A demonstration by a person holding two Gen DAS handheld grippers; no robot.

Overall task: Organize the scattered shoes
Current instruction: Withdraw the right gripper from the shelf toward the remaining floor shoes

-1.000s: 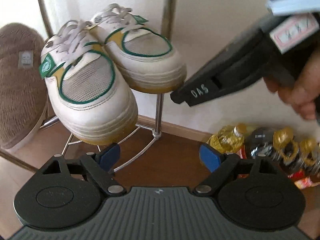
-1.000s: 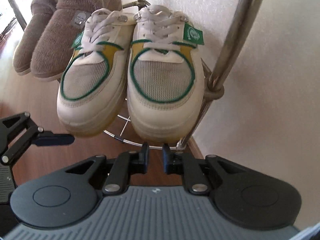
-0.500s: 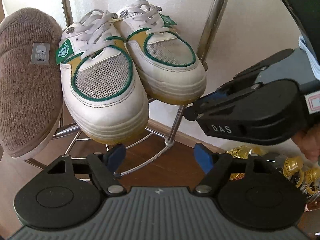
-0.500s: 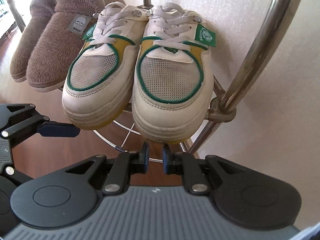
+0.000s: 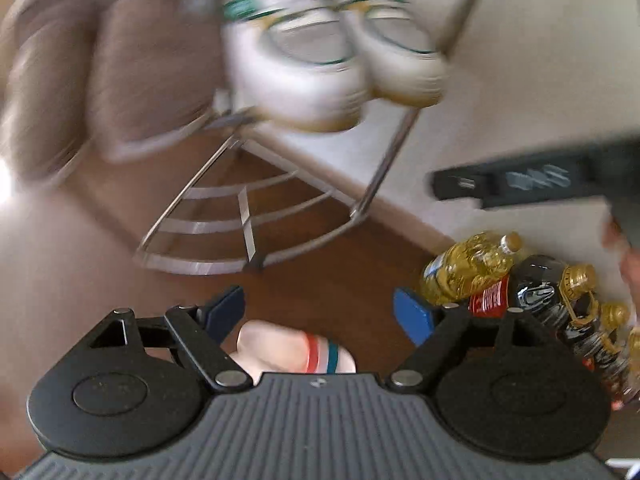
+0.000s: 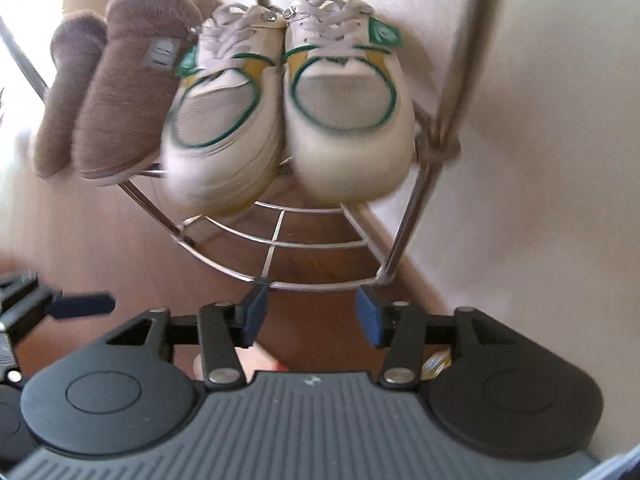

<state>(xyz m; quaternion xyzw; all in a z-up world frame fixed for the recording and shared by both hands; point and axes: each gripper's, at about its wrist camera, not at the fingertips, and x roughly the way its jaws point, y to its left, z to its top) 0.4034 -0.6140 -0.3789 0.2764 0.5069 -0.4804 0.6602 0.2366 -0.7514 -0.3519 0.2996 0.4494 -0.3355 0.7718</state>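
Shoes first: I see the white sneakers [image 6: 288, 112] with green trim and yellowish soles sitting side by side on the upper tier of the wire rack [image 6: 280, 248], toes hanging over its front edge. Just beside them on the same tier sit two brown fuzzy slippers [image 6: 120, 100], the nearer one touching the closer sneaker. In my left view the whole upper tier is smeared by motion blur, but the lower tier of the rack shows bare. Below my left gripper [image 5: 320, 314] a pale shoe [image 5: 292, 346] with red and teal stripes lies on the brown wooden floor [image 5: 340, 272]; I can only see part of it.

My left gripper's jaws are spread wide and opening, with nothing pressed between the blue pads. My right gripper [image 6: 312, 312] is also parting its jaws, nothing between them, and it hangs in front of the rack's lower rim. From the left view its black body crosses the right edge. A yellow oil bottle [image 5: 468, 266] and dark bottles [image 5: 540, 292] lie by the white wall [image 5: 540, 60].
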